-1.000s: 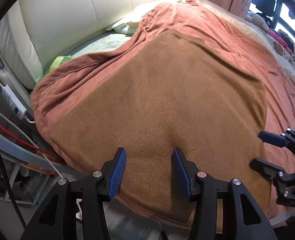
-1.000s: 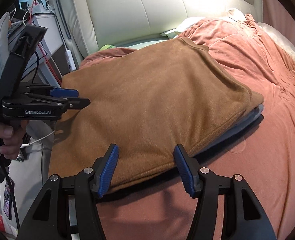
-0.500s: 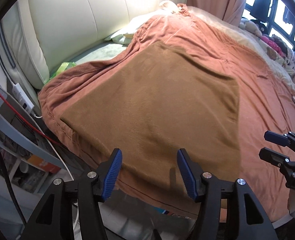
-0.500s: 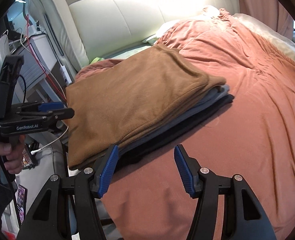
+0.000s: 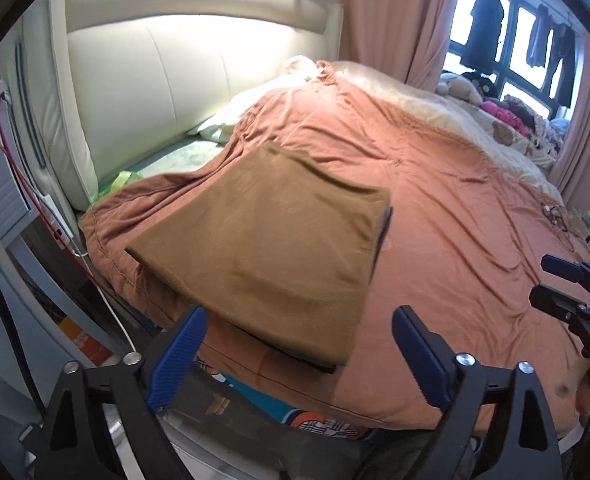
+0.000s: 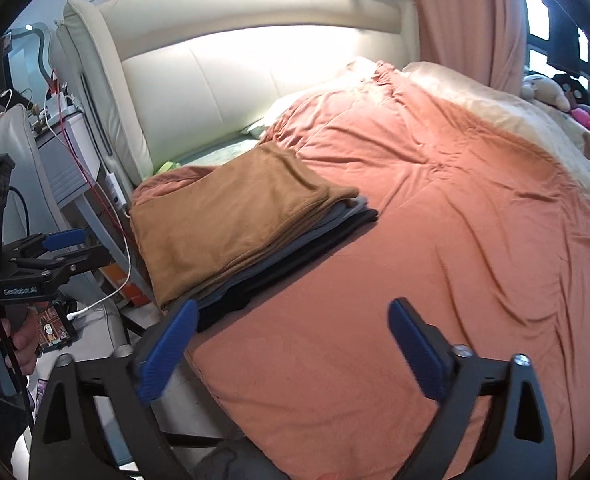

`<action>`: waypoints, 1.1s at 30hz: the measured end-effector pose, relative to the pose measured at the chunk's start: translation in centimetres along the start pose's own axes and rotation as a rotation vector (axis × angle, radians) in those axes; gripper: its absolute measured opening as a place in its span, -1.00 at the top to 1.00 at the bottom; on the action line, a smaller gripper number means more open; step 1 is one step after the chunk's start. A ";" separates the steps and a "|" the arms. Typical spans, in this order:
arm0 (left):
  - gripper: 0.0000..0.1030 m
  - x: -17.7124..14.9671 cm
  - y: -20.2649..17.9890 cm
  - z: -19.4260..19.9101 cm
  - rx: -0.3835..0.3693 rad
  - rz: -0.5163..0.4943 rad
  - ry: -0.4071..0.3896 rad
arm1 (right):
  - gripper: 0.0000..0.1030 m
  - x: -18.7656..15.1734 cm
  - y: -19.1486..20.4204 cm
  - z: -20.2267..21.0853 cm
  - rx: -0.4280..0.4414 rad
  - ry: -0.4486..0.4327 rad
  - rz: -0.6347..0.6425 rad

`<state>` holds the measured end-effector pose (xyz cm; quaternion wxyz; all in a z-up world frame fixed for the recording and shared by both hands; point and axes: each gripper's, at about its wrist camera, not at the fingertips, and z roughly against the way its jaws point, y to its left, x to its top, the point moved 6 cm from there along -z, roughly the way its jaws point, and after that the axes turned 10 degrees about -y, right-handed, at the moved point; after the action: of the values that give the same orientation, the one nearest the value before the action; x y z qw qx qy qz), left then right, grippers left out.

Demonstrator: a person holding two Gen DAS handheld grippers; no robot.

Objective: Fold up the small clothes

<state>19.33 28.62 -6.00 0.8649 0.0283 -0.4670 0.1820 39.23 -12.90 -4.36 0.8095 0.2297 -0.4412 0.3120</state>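
Observation:
A folded brown garment [image 5: 271,232] [image 6: 231,220] lies on top of a stack of folded grey and black clothes [image 6: 335,222] near the corner of a bed with a salmon-pink cover [image 5: 455,216] [image 6: 435,240]. My left gripper [image 5: 299,320] hovers back from the stack's near edge. Its jaws are opening wide and nothing is between them. My right gripper [image 6: 293,308] hangs over the bare bed cover to the right of the stack, its jaws also opening and empty. Each gripper shows in the other's view: the right gripper [image 5: 551,280] and the left gripper [image 6: 63,244], which a hand holds.
A cream padded headboard [image 5: 155,80] stands behind the stack. Beside the bed is a bedside unit [image 6: 63,152] with red and white cables [image 6: 111,216]. A pillow [image 5: 231,116], pink curtains [image 5: 391,16] and soft toys [image 5: 467,88] by the window lie further off.
Both grippers have drawn back and risen away from the brown garment, so the stack looks smaller and farther off. Both pairs of jaws have spread much wider.

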 end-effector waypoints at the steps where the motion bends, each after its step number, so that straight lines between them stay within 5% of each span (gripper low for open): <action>1: -0.99 0.1 -0.4 0.7 -0.007 0.002 -0.020 | -1.00 -0.1 0.0 0.9 -0.012 -0.011 0.002; 16: -0.99 -2.1 -5.8 10.0 -0.099 -0.019 -0.157 | -1.00 -4.3 -0.3 13.9 -0.122 -0.121 -0.035; 33: -0.99 -6.0 -9.9 17.3 -0.170 -0.084 -0.256 | -1.00 -9.4 0.4 22.6 -0.182 -0.198 -0.069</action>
<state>5.89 13.90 0.03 0.8044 -0.0026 -0.5855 0.1007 22.16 -30.09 -0.94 0.7896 0.2001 -0.5372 0.2187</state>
